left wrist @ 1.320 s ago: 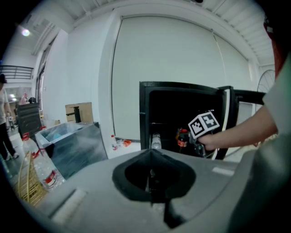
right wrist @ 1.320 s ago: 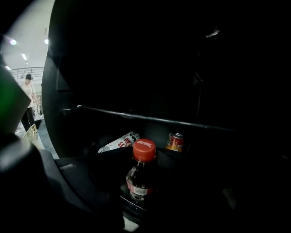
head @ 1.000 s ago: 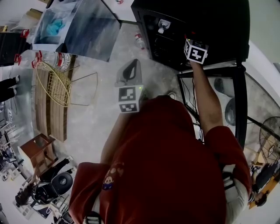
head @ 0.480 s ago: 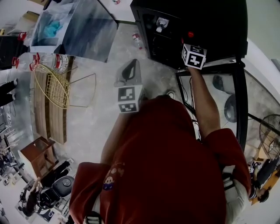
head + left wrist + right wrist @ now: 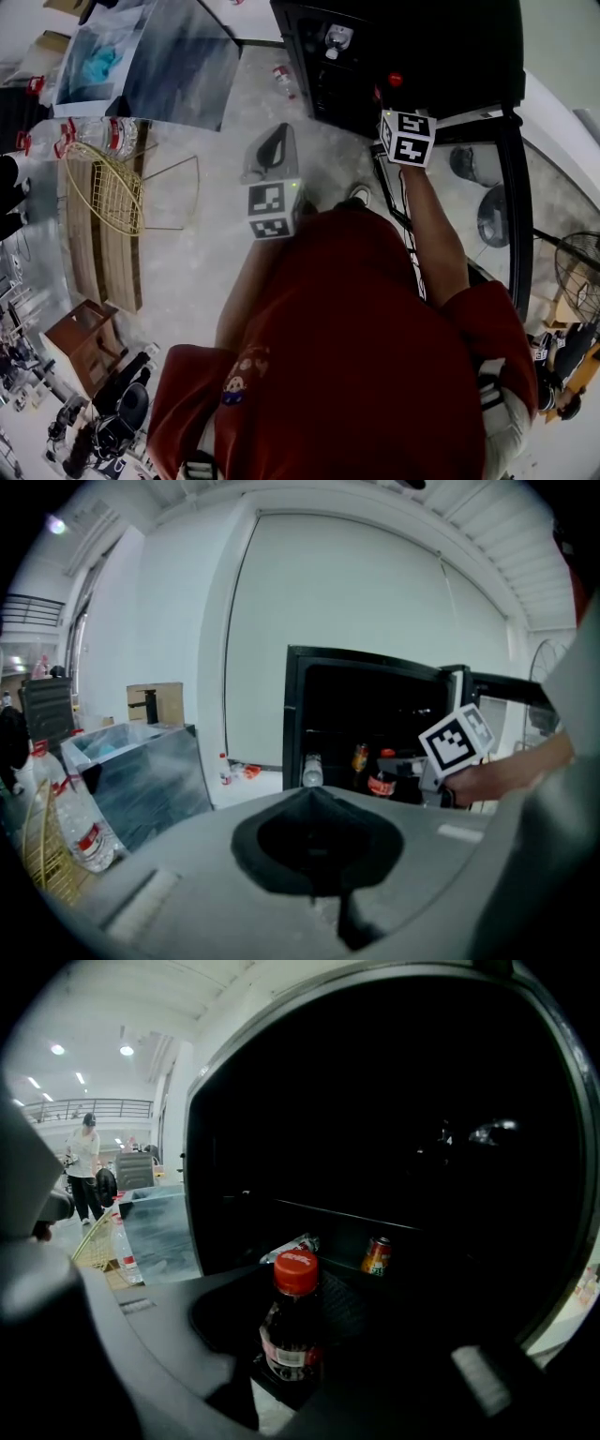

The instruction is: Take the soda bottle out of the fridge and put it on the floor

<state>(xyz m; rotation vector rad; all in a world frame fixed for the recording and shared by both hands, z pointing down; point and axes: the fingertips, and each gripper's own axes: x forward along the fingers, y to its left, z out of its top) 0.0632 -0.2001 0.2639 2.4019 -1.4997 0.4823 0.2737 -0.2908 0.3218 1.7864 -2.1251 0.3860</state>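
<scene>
Red ribbed plastic caps the soda bottle [image 5: 292, 1330] that your right gripper [image 5: 393, 101] has clamped. Its jaws stand fairly wide, one on each side of the round body, and press against it. Dark liquid shows through the clear plastic, and a red and white label rings the waist. The bottle stands upright at the mouth of the open fridge [image 5: 441, 47], a boxy black cabinet that is almost unlit inside. Whether the bottle's base rests on anything there cannot be made out.

In your right gripper view a thin shelf edge [image 5: 347, 1215] crosses the dark behind the bottle. A small orange can [image 5: 377, 1255] stands further in. A clear bottle [image 5: 289, 1245] with a red label leans just behind the cap.

Your left gripper [image 5: 312, 794] has smooth grey moulded jaws brought together at the tips. They leave a rounded dark hollow behind them, with nothing in it. You hold it above the pale, mottled concrete floor [image 5: 216, 253], well apart from the fridge and pointed toward it.

To your left a curved yellow wire basket [image 5: 105, 187] lies on a slatted wooden bench [image 5: 103, 253]. Near it are large clear water jugs [image 5: 103, 131] with red caps. Beyond those stands a box-shaped tank [image 5: 169, 56] with shiny grey walls. A small bottle [image 5: 281, 79] lies on the floor between the tank and the fridge.
</scene>
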